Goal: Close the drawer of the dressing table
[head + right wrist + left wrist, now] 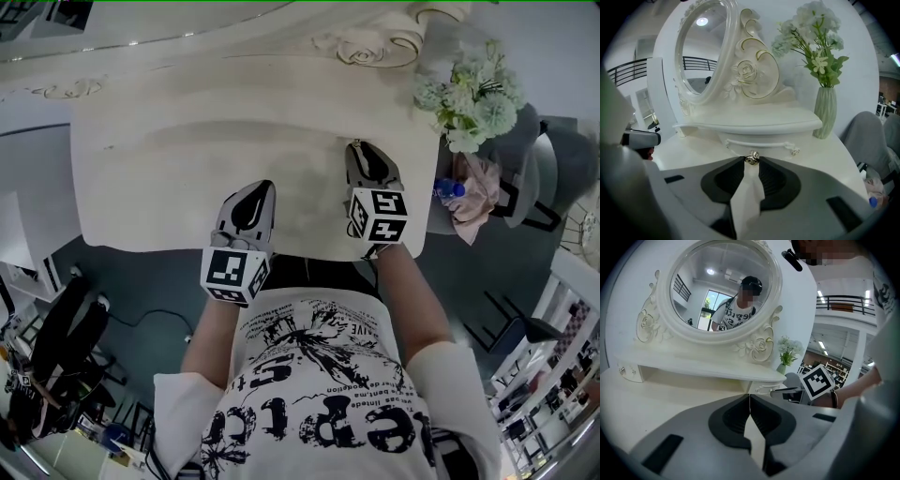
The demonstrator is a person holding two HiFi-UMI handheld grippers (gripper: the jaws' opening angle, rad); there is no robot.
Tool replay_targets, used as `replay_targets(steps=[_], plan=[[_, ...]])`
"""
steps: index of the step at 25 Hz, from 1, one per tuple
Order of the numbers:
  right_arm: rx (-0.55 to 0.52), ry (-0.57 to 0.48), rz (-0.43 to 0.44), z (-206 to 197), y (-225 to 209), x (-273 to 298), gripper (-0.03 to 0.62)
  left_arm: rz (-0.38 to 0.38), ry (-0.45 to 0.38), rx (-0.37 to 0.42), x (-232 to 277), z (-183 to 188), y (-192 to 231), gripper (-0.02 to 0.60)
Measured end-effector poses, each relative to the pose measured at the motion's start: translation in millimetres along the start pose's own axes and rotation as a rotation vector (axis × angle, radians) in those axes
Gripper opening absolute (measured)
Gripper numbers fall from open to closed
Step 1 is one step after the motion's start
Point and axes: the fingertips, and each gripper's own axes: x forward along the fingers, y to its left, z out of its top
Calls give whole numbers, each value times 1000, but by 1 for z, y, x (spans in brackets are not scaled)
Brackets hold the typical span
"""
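The cream dressing table point(187, 178) carries an oval mirror point(722, 282) on a raised shelf. Under the shelf's right end sits a small curved drawer point(761, 143) with a little metal knob point(751, 157) on its front. In the right gripper view my right gripper point(751, 162) is shut on that knob, its tips against the drawer front. The head view shows my right gripper point(358, 148) over the table's right part. My left gripper point(261, 187) hovers above the tabletop nearer the front edge. In its own view my left gripper point(749, 397) has its tips touching, with nothing between them.
A green vase of white flowers point(825, 112) stands on the table just right of the drawer and shows in the head view as flowers point(469, 94). Beyond the table's right edge, a grey chair point(534, 159) holds pink cloth point(476, 199) and a blue-capped bottle point(448, 189).
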Motion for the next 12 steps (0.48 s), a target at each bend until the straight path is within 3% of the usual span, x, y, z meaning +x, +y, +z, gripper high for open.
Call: replay_targets(steps=[12], plan=[[-21, 11, 3, 12, -1, 18, 106, 11, 5, 5, 6, 7, 8, 18]])
